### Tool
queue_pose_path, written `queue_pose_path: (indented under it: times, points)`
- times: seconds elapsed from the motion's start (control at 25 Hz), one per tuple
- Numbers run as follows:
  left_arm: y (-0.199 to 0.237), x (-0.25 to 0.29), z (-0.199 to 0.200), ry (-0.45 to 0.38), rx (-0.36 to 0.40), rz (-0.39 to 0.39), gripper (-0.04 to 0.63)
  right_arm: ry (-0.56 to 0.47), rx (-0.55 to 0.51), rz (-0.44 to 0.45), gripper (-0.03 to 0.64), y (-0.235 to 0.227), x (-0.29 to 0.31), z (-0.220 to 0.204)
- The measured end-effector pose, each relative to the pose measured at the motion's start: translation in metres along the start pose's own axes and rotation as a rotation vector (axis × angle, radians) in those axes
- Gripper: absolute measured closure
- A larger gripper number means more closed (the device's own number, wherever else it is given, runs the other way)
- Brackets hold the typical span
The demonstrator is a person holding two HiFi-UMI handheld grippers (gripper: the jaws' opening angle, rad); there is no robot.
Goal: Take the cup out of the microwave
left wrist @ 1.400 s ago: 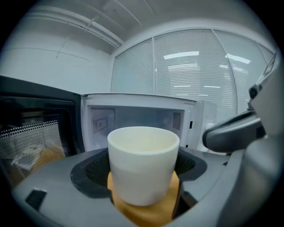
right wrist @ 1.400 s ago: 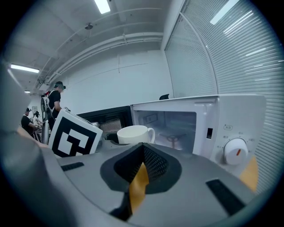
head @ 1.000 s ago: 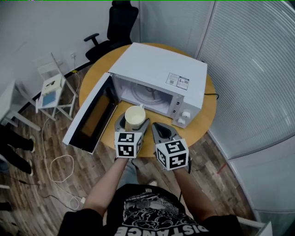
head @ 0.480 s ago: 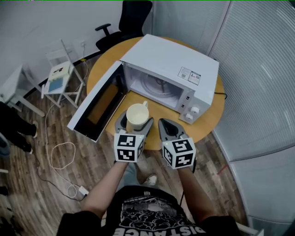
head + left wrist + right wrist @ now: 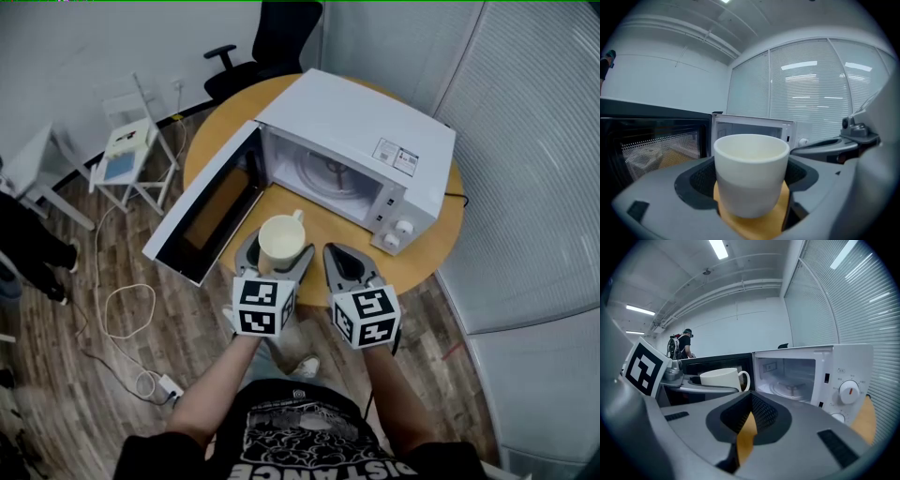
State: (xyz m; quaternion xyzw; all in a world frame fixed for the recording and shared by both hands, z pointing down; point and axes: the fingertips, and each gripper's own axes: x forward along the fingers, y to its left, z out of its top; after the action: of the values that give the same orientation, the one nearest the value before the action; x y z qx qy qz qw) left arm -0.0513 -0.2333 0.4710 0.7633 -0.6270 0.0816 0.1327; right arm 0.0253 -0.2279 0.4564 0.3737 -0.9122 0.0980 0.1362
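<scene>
A cream cup [image 5: 281, 242] with a handle stands upright between the jaws of my left gripper [image 5: 277, 253], which is shut on it. It hangs outside the white microwave [image 5: 361, 127], in front of the open cavity and over the round wooden table [image 5: 342, 239]. The left gripper view shows the cup [image 5: 751, 173] filling the space between the pads, with the open microwave [image 5: 754, 129] behind it. My right gripper [image 5: 339, 255] sits just right of the cup, shut with nothing in it. In the right gripper view, the cup [image 5: 721, 378] is at left and the glass turntable [image 5: 791, 389] is bare.
The microwave door [image 5: 202, 220] swings out left past the table's edge. A black office chair [image 5: 272, 37] stands behind the table and a small white chair [image 5: 127, 150] to the left. Cables [image 5: 122, 323] lie on the wooden floor. Blinds cover the right wall.
My left gripper has drawn back from the microwave opening towards me with the cup in it. The right gripper has stayed beside it.
</scene>
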Motion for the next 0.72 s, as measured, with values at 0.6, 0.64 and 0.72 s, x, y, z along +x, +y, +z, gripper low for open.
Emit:
queue_pose_path:
  times: [0.6, 0.64, 0.72]
  points:
    - [0.0043, 0.0035, 0.0046, -0.001, 0.005, -0.009, 0.166, -0.007, 0.003, -0.008, 0.601, 0.0004, 0.0036, 0.0047]
    - [0.0049, 0.0035, 0.0048, -0.001, 0.004, -0.008, 0.166, -0.006, 0.002, -0.007, 0.601, 0.0007, 0.0035, 0.0044]
    - [0.0053, 0.0032, 0.0047, 0.001, 0.001, -0.007, 0.166, -0.003, 0.002, -0.006, 0.601, 0.0016, 0.0028, 0.0035]
